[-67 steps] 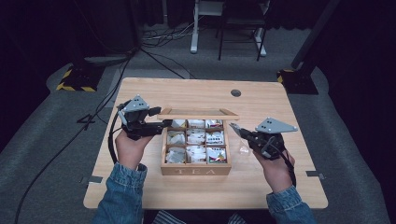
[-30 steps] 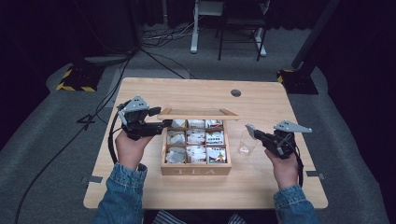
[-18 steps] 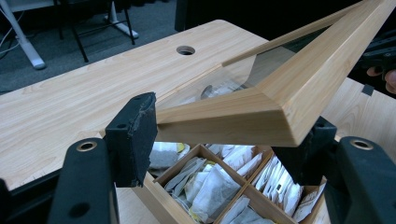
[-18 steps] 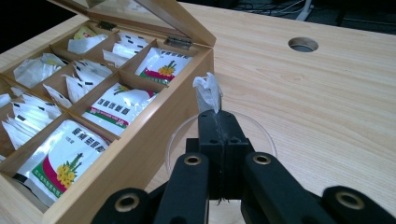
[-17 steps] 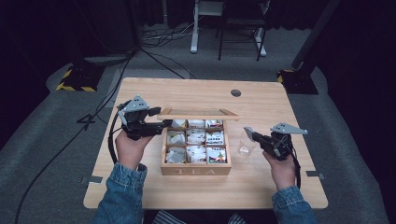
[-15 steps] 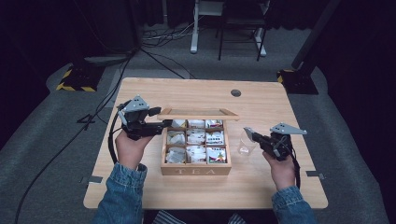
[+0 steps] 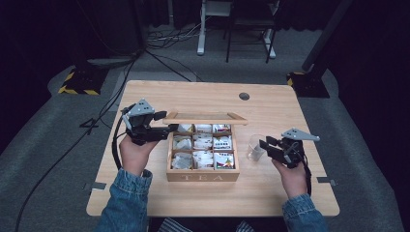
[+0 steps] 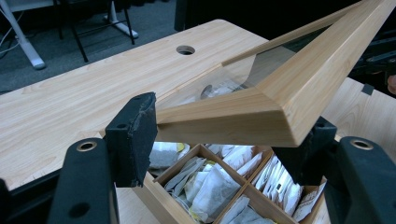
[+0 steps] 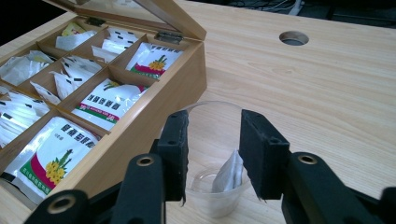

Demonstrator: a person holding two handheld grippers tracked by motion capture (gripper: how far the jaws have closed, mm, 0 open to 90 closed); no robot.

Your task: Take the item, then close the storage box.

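R gripper [image 9: 212, 154] over cup [image 9: 215, 186], jaws just been opening, now parted w/ gap btw pads; no pad contact seen on cup or bag. Tea bag [image 9: 229, 173] released, sitting in cup bottom, leaning on wall, just below and btw the jaws. Cup clear plastic, upright on table [image 9: 327, 93], just beside box's R wall, not touching as far as visible. In high view, R gripper [image 7: 269, 147] at cup [image 7: 255, 147], pointing twd box from the R.

L gripper [image 8: 219, 135] clamped on lid [image 8: 280, 98] corner, pads pressing wood frame from both sides; lid held raised above box [image 8: 154, 200], glass pane in frame. In high view, L gripper [image 7: 162, 129] at box's L rear corner, lid [image 7: 205, 118] propped open along rear edge.

Box [image 7: 203, 175] mid-table, "TEA" on front, 3x3 compartments w/ bags. R gripper view: hinges at rear, green/yellow flower-print packets in the col nearest cup, white bags w/ black print farther off. Table light wood, round cable hole [image 7: 244, 96] behind box. Denim sleeves at bottom of high view.
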